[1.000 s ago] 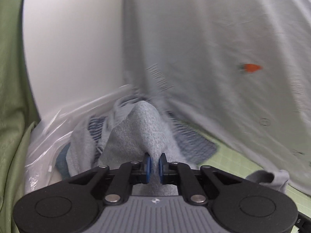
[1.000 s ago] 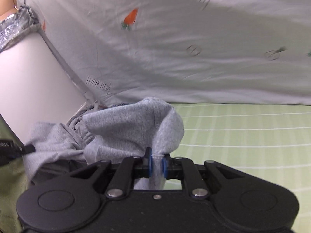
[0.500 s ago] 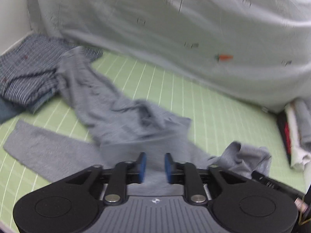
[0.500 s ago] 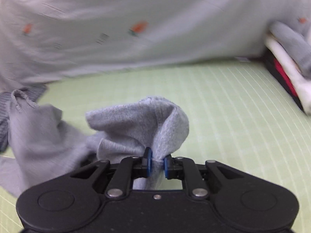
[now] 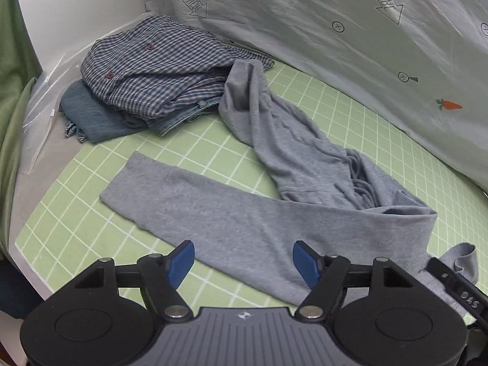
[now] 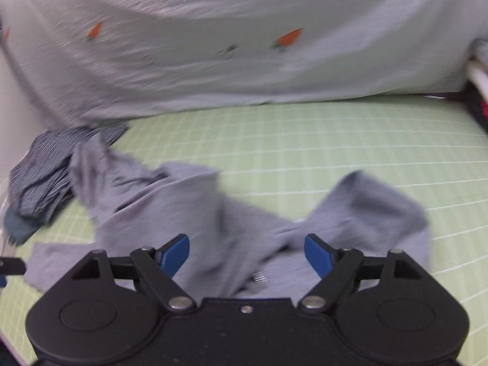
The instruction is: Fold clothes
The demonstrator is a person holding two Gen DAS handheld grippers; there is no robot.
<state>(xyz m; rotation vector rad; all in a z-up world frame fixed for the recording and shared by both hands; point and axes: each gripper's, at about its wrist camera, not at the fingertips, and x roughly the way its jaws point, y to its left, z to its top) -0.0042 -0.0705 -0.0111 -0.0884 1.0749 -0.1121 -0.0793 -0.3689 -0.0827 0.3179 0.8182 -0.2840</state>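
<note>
Both tools gape wide and hold nothing: grey leggings [image 5: 274, 189] sprawl unfolded on the green grid mat [image 5: 213, 134], one leg running lengthwise from lower right toward centre-left just beyond the left tool [image 5: 242, 260], the bunched waist under the right tool [image 6: 245, 253]

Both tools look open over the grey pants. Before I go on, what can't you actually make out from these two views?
- Grey pants: the waist end in the left wrist view runs behind the left tool; its layout is hidden.
- Right wrist view: motion blur smears the pants; folds unreadable.
- Clothes pile: the checked shirt covers the pieces beneath; count unclear.
- Stack at the right edge: cut off.
</note>
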